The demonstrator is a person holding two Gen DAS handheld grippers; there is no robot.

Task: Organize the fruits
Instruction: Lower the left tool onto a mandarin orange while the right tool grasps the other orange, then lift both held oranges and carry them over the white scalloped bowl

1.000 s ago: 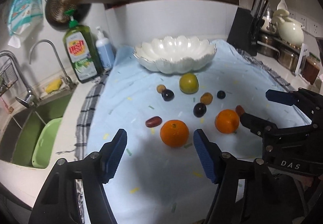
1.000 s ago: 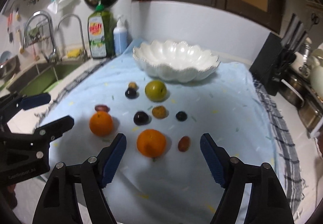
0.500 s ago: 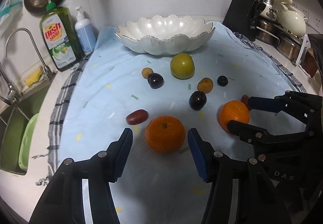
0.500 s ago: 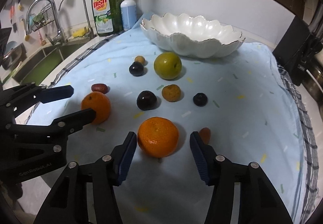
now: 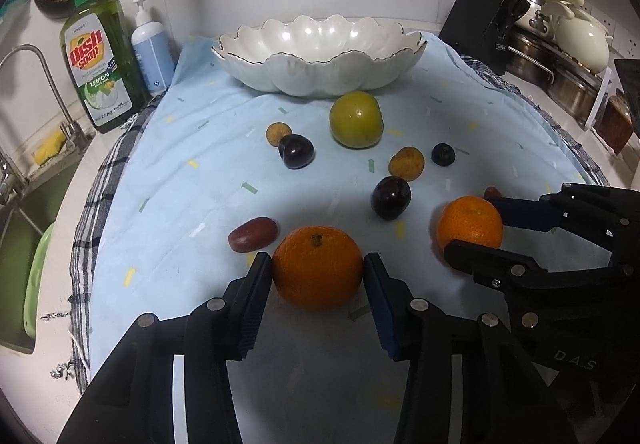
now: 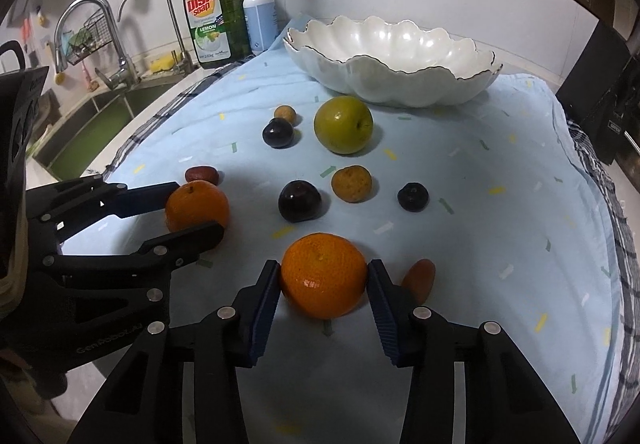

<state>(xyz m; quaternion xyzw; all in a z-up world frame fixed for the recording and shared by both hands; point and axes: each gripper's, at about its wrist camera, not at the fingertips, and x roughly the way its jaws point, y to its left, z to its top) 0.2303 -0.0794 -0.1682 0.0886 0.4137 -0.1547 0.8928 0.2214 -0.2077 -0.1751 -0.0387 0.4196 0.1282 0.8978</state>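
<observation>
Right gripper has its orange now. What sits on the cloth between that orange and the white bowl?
In the right wrist view, a dark plum, a small brownish fruit and the green apple lie between the orange and the white bowl.

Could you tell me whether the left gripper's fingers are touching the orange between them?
Touching: in the left wrist view, both fingers of the left gripper meet the sides of the orange with no gap.

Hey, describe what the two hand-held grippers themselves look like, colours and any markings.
Both are matte black plastic frames with silver rivets and ribbed blue pads on the fingers. The left hand-held gripper shows "GenRobot.AI" lettering in the right wrist view; the right hand-held gripper shows "DAS" in the left wrist view. No cables or sleeves show.
</observation>
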